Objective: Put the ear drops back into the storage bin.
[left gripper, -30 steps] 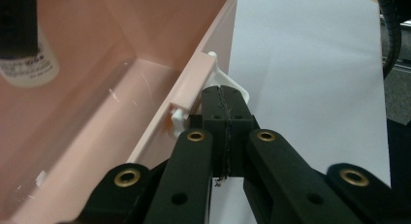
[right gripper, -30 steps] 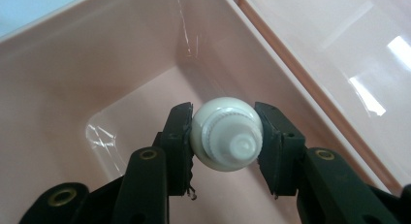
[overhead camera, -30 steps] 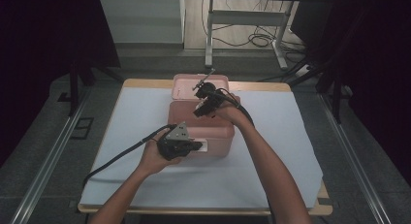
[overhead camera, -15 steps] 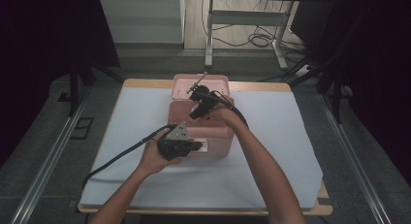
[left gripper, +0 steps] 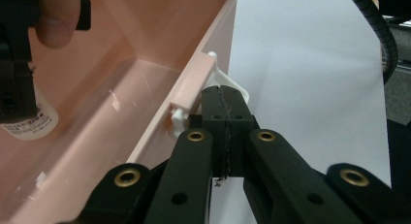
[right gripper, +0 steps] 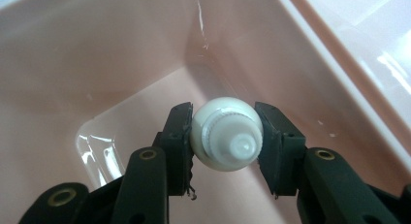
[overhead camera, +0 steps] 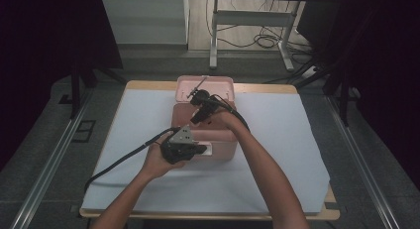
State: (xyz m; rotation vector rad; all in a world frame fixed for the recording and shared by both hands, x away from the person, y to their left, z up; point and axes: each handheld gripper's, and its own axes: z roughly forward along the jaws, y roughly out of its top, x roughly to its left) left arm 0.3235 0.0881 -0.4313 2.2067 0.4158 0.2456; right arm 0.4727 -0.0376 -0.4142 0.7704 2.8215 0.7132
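Two claws: both at the pink box [overhead camera: 218, 140]
Right claw [right gripper: 224, 136]: clamped on white bottle [right gripper: 225, 139], inside box
Left claw [left gripper: 224, 110]: fully closed, seemingly pinching box's white latch [left gripper: 232, 86]

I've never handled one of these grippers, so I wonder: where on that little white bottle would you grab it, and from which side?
Grip the white bottle across its round body just below the cap, coming from above. It points cap-up in the pink box, whose walls block a sideways approach. The right gripper holds it just so, a jaw on each side.
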